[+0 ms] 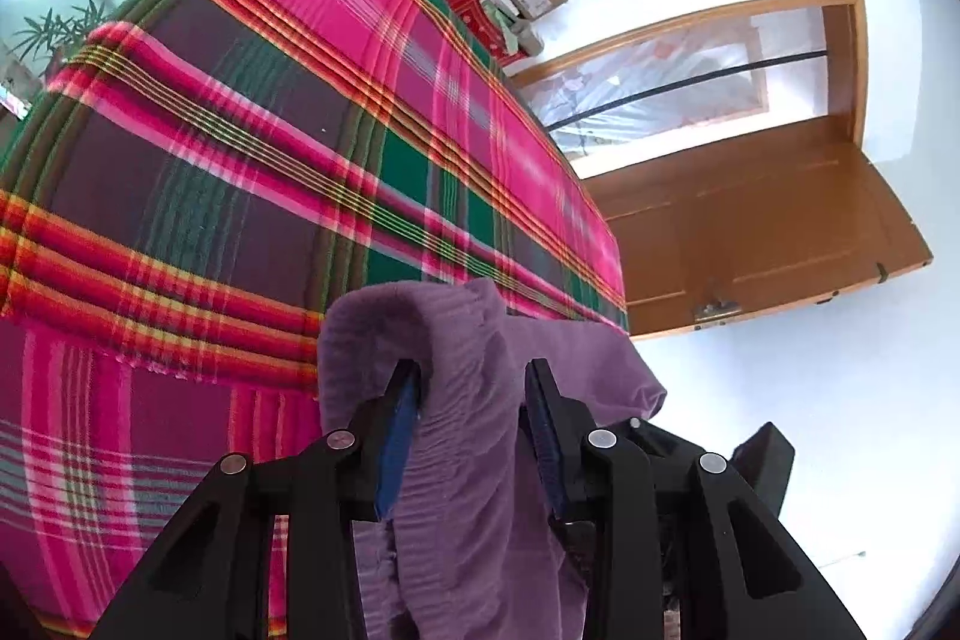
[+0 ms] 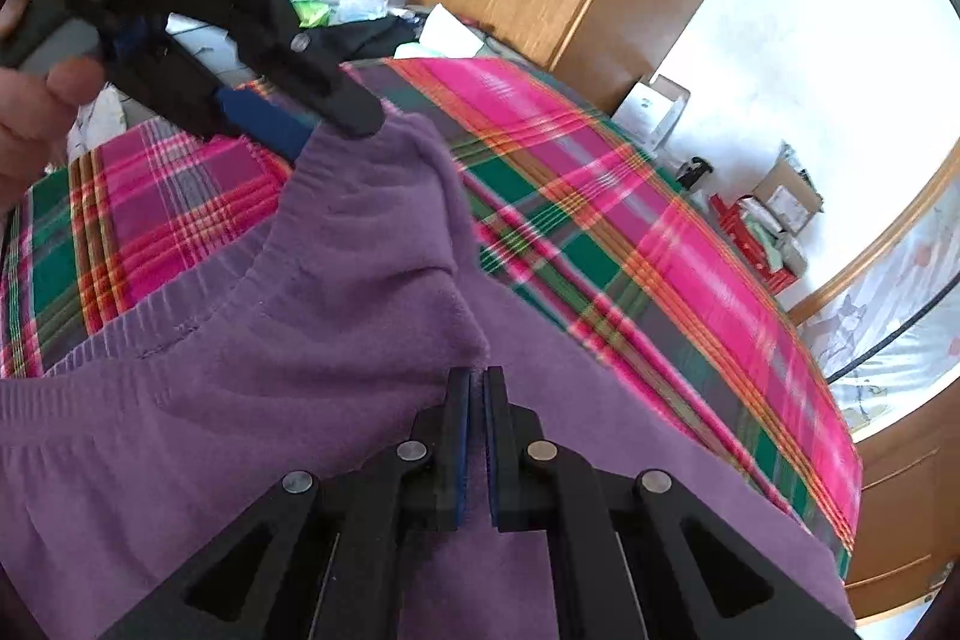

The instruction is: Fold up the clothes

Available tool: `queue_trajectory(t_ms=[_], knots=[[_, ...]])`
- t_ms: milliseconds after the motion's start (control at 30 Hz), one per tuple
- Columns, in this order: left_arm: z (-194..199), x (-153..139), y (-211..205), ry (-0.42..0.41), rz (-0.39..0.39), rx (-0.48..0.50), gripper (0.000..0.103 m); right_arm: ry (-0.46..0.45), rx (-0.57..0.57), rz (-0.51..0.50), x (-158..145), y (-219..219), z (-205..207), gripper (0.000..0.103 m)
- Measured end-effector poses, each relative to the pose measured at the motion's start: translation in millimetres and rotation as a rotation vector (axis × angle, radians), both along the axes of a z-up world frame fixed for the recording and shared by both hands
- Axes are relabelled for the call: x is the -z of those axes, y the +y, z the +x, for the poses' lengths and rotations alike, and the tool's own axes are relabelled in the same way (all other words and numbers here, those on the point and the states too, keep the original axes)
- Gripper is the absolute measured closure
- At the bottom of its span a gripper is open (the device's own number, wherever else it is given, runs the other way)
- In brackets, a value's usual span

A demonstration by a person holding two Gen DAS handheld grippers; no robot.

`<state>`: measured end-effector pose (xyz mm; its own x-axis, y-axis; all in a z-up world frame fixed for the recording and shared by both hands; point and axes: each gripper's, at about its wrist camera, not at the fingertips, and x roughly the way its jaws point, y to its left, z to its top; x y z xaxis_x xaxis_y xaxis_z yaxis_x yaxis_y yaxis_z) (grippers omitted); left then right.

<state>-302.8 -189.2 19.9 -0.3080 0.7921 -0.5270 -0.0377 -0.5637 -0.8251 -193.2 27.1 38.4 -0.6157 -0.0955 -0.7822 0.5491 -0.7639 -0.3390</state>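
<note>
Left wrist: my left gripper [image 1: 474,388] clamps a bunch of purple knit garment [image 1: 462,340] above the pink-green plaid blanket [image 1: 270,130]. Right wrist: my right gripper [image 2: 477,388], clenched, pinches the garment's edge; cloth spans both grippers.

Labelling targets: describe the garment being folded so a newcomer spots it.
Find the bed under the pink, green and purple plaid blanket. At its near edge is a purple knit sweater, held by both grippers. It is the only plain, single-colour fabric, with ribbed trim.
</note>
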Motion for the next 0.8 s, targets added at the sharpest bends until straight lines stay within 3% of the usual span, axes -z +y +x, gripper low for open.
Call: queue_trajectory(t_ms=[200, 267, 400, 467, 600, 800], knots=[[8.9, 9.7, -9.3, -0.029, -0.024, -0.025, 0.067, -0.035, -0.002, 0.007, 5.7, 0.1, -2.8, 0.096], [19.1, 9.2, -14.1, -0.021, -0.041, -0.025, 0.067, -0.048, 0.021, -0.033, 1.9, 3.8, -1.1, 0.095], [45.5, -2.7, -28.1, 0.036, -0.119, -0.045, 0.067, -0.020, 0.068, -0.101, -14.8, 8.7, 10.7, 0.082], [63.5, -8.0, -37.6, 0.057, -0.157, -0.069, 0.067, -0.028, 0.087, -0.152, -23.1, 9.5, 15.3, 0.082], [103.6, -9.2, -52.4, 0.062, -0.167, -0.079, 0.067, -0.133, 0.001, -0.304, -32.8, -0.5, 41.7, 0.082], [148.4, 12.1, -54.8, -0.004, -0.137, -0.076, 0.067, -0.273, -0.197, -0.361, -25.4, -37.9, 92.3, 0.078]])
